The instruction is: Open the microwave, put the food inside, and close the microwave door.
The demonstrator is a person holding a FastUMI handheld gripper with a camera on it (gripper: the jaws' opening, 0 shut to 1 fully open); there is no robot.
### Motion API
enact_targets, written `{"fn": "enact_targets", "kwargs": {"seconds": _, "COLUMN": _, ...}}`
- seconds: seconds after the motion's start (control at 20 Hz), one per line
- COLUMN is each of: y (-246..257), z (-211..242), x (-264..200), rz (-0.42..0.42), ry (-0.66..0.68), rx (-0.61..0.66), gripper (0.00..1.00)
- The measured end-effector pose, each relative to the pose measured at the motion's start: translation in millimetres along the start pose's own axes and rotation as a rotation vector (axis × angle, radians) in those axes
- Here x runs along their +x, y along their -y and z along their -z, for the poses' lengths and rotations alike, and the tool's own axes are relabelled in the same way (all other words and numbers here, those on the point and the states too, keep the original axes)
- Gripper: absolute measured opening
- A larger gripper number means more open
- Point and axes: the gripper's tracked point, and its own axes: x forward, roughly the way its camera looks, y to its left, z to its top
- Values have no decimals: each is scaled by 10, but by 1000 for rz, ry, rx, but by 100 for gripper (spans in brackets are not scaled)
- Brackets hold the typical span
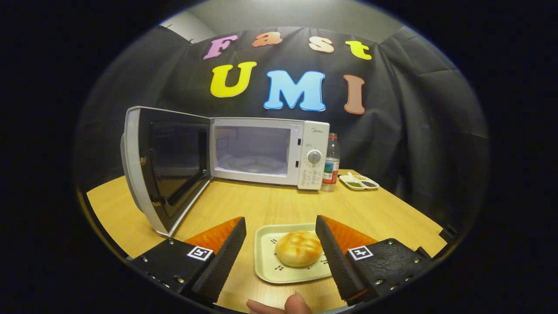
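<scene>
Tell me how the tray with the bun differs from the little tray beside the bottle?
The bun tray lies between the open gripper's fingers, carrying one round bun; the small tray sits far beyond them, right of the bottle. The bun tray is undivided; the small tray has compartments holding bits. Both are pale and rest on the wooden table.

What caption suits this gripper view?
Open gripper straddles a bun on its tray, microwave door open.

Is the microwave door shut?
No, the microwave has its door swung wide open to the side, while the open tool straddles the bun on its tray.
</scene>
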Motion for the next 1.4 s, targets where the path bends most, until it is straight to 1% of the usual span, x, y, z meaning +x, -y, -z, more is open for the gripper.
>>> {"fn": "enact_targets", "kwargs": {"seconds": 0.15, "y": 99, "z": 273, "x": 156, "rz": -24, "ry": -108, "rx": 75, "gripper": 97}}
{"fn": "enact_targets", "kwargs": {"seconds": 0.2, "y": 143, "z": 322, "x": 195, "rz": -16, "ry": -131, "rx": 87, "gripper": 97}}
{"fn": "enact_targets", "kwargs": {"seconds": 0.3, "y": 293, "z": 357, "x": 263, "rz": 40, "ry": -160, "rx": 60, "gripper": 97}}
{"fn": "enact_targets", "kwargs": {"seconds": 0.4, "y": 297, "z": 457, "x": 330, "rz": 31, "ry": -220, "rx": 63, "gripper": 98}}
{"fn": "enact_targets", "kwargs": {"seconds": 0.5, "y": 232, "z": 555, "x": 376, "rz": 2, "ry": -271, "rx": 74, "gripper": 98}}
{"fn": "enact_targets", "kwargs": {"seconds": 0.55, "y": 237, "z": 498, "x": 361, "rz": -1, "ry": -256, "rx": 84, "gripper": 92}}
{"fn": "enact_targets", "kwargs": {"seconds": 0.7, "y": 243, "z": 516, "x": 342, "rz": -7, "ry": -254, "rx": 91, "gripper": 82}}
{"fn": "enact_targets", "kwargs": {"seconds": 0.85, "y": 127, "z": 331, "x": 294, "rz": -59, "ry": -238, "rx": 112, "gripper": 80}}
{"fn": "enact_targets", "kwargs": {"seconds": 1.0, "y": 32, "z": 73, "x": 350, "rz": -80, "ry": -203, "rx": 89, "gripper": 80}}
{"fn": "enact_targets", "kwargs": {"seconds": 1.1, "y": -114, "z": -122, "x": 411, "rz": -114, "ry": -188, "rx": 83, "gripper": 80}}
{"fn": "enact_targets", "kwargs": {"seconds": 1.25, "y": -353, "z": -414, "x": 582, "rz": -158, "ry": -160, "rx": 69, "gripper": 80}}
{"fn": "enact_targets", "kwargs": {"seconds": 1.4, "y": -616, "z": -711, "x": 868, "rz": -182, "ry": -130, "rx": 61, "gripper": 80}}
